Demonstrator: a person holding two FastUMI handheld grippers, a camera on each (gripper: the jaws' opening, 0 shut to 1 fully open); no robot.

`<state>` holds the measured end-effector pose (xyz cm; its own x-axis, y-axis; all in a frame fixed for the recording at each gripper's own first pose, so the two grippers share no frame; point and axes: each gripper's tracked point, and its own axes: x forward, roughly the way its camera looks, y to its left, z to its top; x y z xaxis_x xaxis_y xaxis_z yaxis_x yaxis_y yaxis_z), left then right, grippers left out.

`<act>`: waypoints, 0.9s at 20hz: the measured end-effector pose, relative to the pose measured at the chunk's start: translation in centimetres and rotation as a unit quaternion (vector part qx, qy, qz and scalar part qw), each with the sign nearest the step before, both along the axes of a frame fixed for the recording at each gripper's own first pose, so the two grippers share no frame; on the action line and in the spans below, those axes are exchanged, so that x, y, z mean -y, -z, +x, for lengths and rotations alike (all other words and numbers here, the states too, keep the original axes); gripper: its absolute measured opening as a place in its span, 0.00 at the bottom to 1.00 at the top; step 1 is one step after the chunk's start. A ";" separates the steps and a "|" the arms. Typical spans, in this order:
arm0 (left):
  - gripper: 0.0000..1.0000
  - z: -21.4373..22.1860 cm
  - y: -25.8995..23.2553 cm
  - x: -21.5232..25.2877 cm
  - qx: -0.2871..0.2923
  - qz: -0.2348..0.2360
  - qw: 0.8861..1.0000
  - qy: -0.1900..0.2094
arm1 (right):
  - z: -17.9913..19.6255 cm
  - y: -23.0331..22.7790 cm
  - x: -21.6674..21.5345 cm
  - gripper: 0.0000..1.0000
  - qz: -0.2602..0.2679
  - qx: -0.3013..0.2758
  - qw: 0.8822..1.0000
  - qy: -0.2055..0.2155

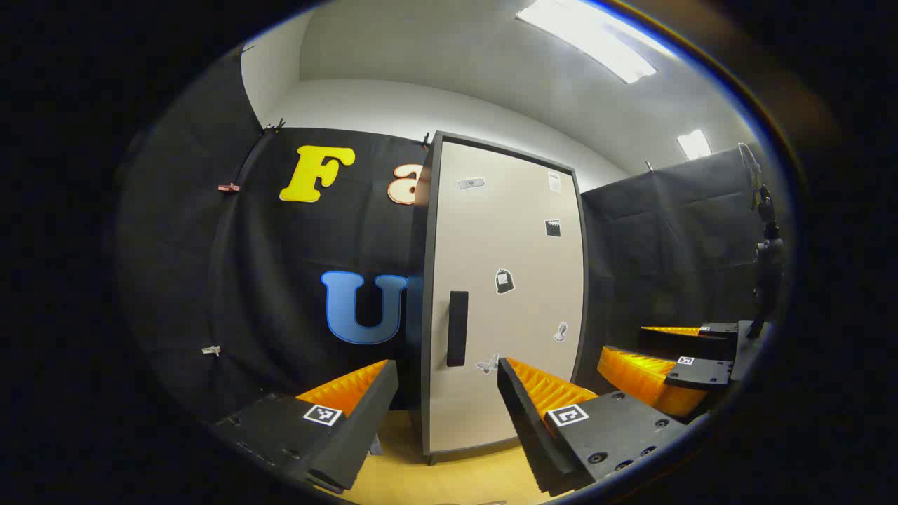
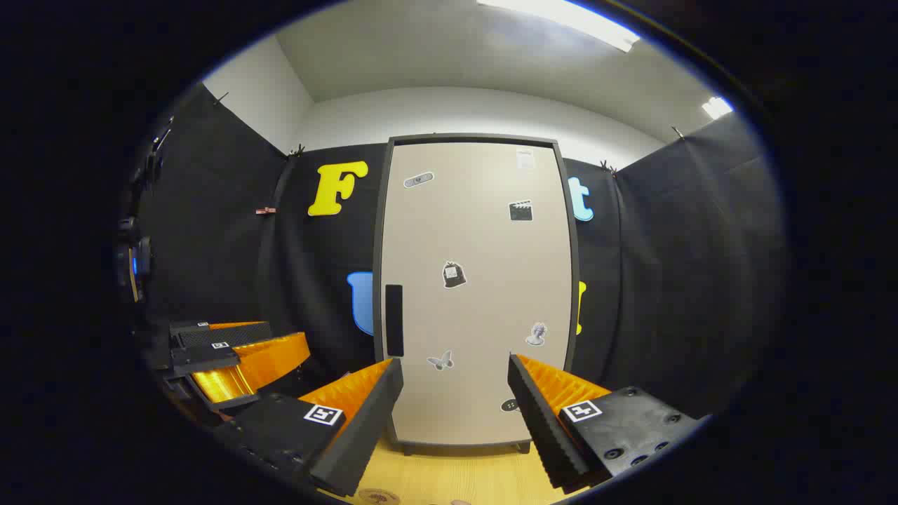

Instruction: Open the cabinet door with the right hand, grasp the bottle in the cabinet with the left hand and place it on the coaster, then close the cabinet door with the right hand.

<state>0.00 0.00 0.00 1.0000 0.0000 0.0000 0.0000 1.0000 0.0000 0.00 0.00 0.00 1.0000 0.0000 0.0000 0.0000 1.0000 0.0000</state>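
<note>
One cabinet door (image 2: pixel 477 287), closed, one handle (image 2: pixel 394 320); left tongs (image 1: pixel 447 410) wide, right tongs (image 2: pixel 456 407) wide, both empty.

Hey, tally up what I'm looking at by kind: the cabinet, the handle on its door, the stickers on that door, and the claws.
cabinet: 1
handle: 1
stickers: 7
claws: 2, the left claw and the right claw
Total: 11
</note>
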 end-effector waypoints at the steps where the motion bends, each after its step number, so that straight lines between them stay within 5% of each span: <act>1: 0.91 0.1 0.0 0.0 -0.001 -0.001 1.000 -0.001 | 0.1 0.1 -0.1 0.98 0.001 -0.003 1.000 -0.003; 18: 0.91 0.9 0.5 0.4 -0.004 -0.015 1.000 -0.004 | 0.9 -0.6 0.0 0.98 0.002 0.006 1.000 -0.020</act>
